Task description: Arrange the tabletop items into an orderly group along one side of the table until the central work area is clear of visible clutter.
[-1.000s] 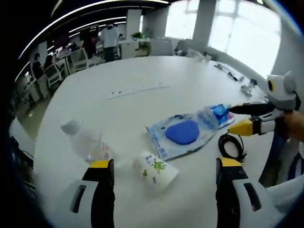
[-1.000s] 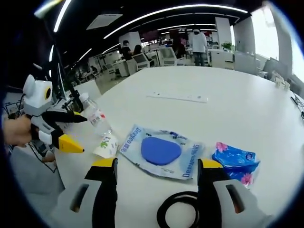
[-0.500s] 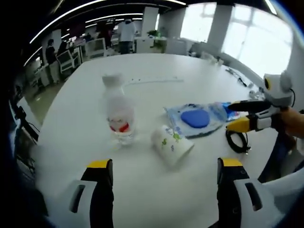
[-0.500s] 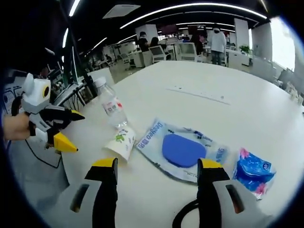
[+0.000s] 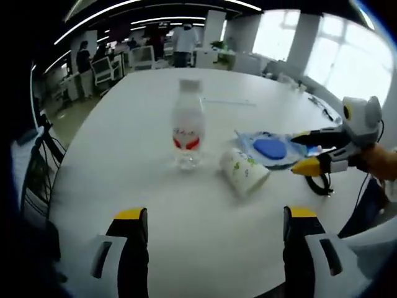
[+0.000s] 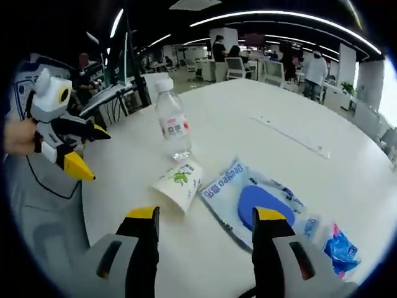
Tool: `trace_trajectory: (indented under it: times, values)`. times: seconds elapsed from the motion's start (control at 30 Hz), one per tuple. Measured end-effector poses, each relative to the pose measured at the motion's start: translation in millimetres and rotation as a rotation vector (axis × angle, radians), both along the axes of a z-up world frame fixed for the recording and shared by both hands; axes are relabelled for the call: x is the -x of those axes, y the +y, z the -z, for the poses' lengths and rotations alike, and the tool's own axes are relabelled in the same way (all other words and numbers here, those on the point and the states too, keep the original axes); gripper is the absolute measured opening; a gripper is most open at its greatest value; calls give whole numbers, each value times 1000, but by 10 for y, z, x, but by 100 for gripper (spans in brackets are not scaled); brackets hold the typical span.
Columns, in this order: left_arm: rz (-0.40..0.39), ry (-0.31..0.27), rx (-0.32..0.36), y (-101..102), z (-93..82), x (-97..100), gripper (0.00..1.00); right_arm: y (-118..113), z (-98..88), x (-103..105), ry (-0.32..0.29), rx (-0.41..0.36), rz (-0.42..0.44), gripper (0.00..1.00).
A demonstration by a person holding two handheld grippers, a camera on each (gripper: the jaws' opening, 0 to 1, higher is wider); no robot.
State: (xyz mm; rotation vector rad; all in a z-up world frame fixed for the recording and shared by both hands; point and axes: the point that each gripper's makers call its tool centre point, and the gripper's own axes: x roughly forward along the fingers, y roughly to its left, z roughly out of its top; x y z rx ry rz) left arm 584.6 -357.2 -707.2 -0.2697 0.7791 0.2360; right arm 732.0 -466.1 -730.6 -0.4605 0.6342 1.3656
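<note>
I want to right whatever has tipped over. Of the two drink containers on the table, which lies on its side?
The paper cup, lying tipped beside the blue packet. The water bottle stands upright with its cap on.

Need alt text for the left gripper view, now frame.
A clear water bottle stands upright on a white table, with a paper cup lying on its side beside it and a blue-and-white packet just beyond. The left tool is open and empty; the right tool, also open, reaches in near the packet.
</note>
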Motion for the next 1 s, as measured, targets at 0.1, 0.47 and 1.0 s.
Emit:
trace_trajectory:
  times: [0.1,0.47,1.0]
  values:
    - [-20,-7,15,36,19,42,87,42,35,55,-25,3,-23,56]
    - [-71,-23,36,28,107,237,87,276,277,250,-316,89,-286,27]
    - [-83,-18,55,107,242,350,87,410,184,274,-540,69,-350,0]
